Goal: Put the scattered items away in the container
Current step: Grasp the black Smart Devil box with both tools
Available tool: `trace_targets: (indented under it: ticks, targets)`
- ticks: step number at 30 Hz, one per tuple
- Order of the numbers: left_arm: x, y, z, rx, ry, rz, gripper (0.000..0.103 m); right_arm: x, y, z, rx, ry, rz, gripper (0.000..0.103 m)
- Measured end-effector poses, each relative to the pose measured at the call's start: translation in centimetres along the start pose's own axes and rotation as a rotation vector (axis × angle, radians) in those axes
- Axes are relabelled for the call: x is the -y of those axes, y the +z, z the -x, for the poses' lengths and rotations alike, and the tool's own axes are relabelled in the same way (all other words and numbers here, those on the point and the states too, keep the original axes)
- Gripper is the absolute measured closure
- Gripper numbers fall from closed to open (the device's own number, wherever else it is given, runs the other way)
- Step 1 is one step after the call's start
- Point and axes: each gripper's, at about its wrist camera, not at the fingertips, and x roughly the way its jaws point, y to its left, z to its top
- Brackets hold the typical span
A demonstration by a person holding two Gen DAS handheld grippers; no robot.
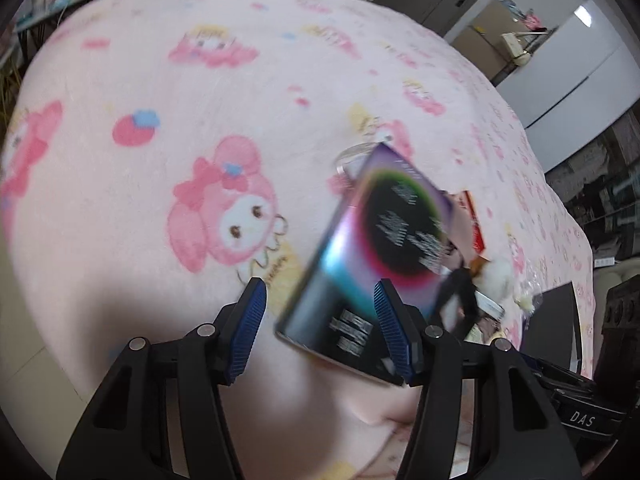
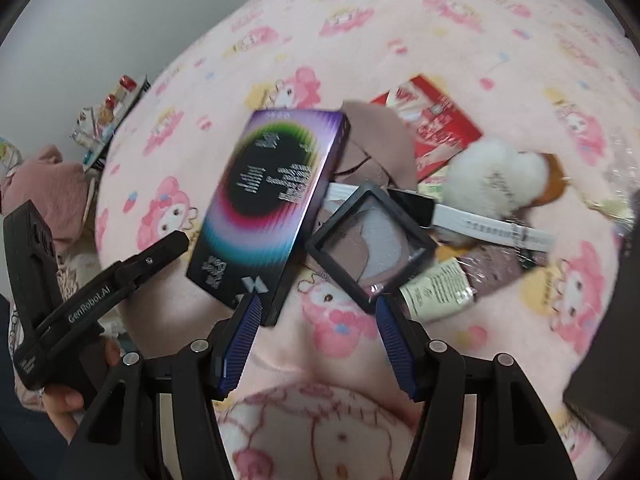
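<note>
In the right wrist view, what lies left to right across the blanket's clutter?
The other tongs → iridescent box → black square frame → red packet → white plush toy.

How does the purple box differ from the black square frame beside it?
The purple box is long, closed and printed with a rainbow ring; the black frame is square, plain and open, showing a pale insert. The box looks bigger. Both lie on the pink blanket.
</note>
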Motion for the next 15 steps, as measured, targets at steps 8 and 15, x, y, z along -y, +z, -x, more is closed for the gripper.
trace_targets:
  ticks: [8,15]
  targets:
    - [1.8,-0.7,-2.2,-0.085,-0.028,-0.031,0.044,0.3,1.4,-4.9,-0.140,0.040,0.001,0.045]
    - [4.6,-3.6,-1.6,-0.252,-0.229,-0.062,0.044,2.2,0.1,-2.6,-0.060,0.056,-0.077,0.046]
